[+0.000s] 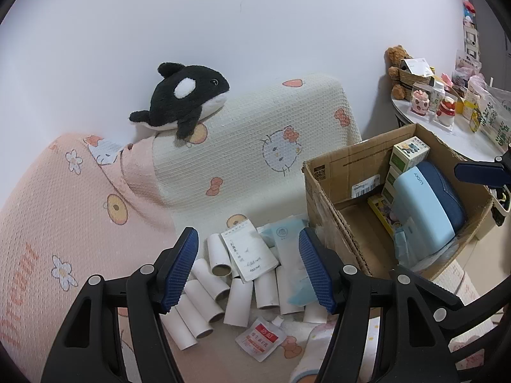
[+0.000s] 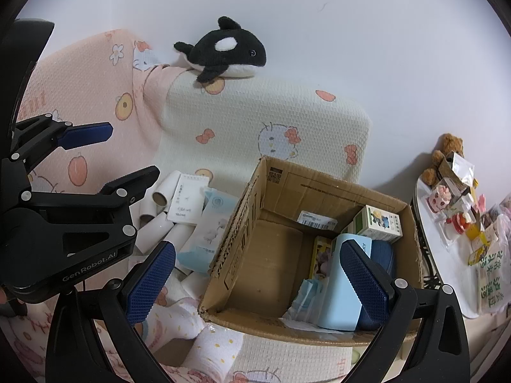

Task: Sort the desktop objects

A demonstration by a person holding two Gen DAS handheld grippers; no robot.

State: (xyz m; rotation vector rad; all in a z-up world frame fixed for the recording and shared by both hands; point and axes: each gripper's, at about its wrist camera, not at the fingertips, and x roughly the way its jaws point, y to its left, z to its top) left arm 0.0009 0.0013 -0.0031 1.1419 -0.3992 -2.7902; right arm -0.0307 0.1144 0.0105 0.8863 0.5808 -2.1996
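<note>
- Our left gripper (image 1: 250, 269) is wide open and holds nothing. It hangs over a pile of little things on the soft cover.
- Our right gripper (image 2: 260, 282) is wide open too, and empty. It hangs over the cardboard box (image 2: 281, 175).
- The pile sits just beside the box, on its left. In it we see white paper tubes (image 1: 204, 300), a small notepad (image 1: 249, 252), a pale blue packet (image 1: 289, 239) and a little red and white pouch (image 1: 260, 340).
- We think the tubes are very light and hollow. They can roll away, and a hard squeeze will squash them. We should pinch one across its middle, gently.
- The notepad lies flat on top of the tubes. It looks thin and bendy, so we should take it by an edge that sticks out.
- The blue packet looks soft and smooth. It may slip, so we grab a corner or a fold.
- The pouch looks squishy, maybe with something wet inside. We hold it by its top, not its belly.
- The box already holds a light blue case (image 2: 340, 284) and some small boxes (image 2: 378, 223), but the left half looks free.
</note>
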